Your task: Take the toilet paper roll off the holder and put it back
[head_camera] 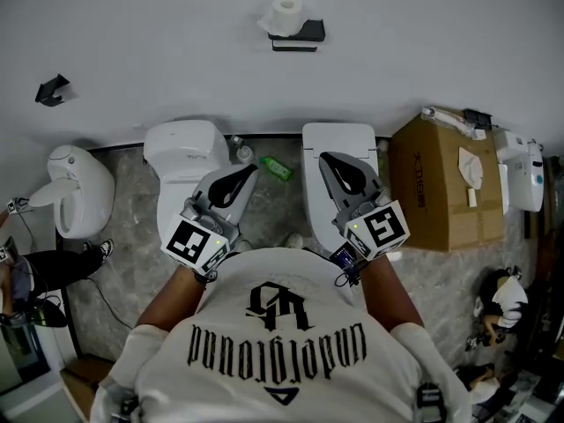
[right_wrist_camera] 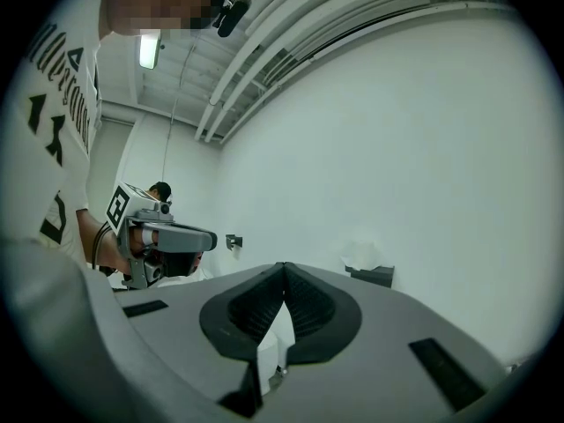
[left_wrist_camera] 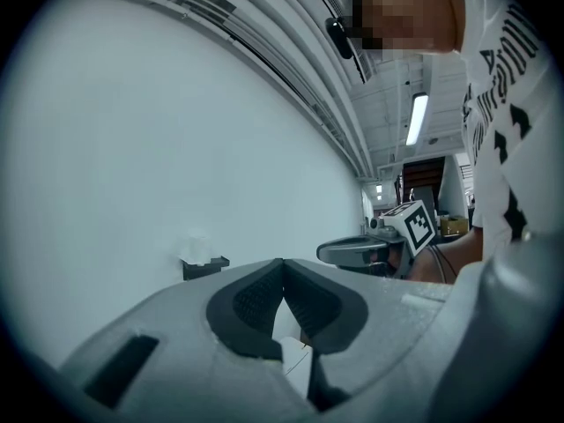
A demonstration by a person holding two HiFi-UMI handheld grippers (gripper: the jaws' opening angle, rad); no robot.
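Note:
A white toilet paper roll (head_camera: 285, 13) sits on a black wall holder (head_camera: 300, 35) high on the white wall, with a loose sheet hanging at its left. The same roll (left_wrist_camera: 196, 246) shows small in the left gripper view, and the roll (right_wrist_camera: 363, 255) on its holder (right_wrist_camera: 374, 276) in the right gripper view. Both grippers are held close to the person's chest, well short of the wall. My left gripper (head_camera: 248, 174) is shut with nothing in it, tips touching (left_wrist_camera: 283, 262). My right gripper (head_camera: 327, 159) is shut and empty too (right_wrist_camera: 283, 264).
Two white toilets (head_camera: 183, 152) (head_camera: 338, 148) stand against the wall below the holder, with a green bottle (head_camera: 275, 167) between them. A cardboard box (head_camera: 445, 183) is at the right, a white urinal (head_camera: 77, 188) at the left, a small black bracket (head_camera: 53, 89) on the wall.

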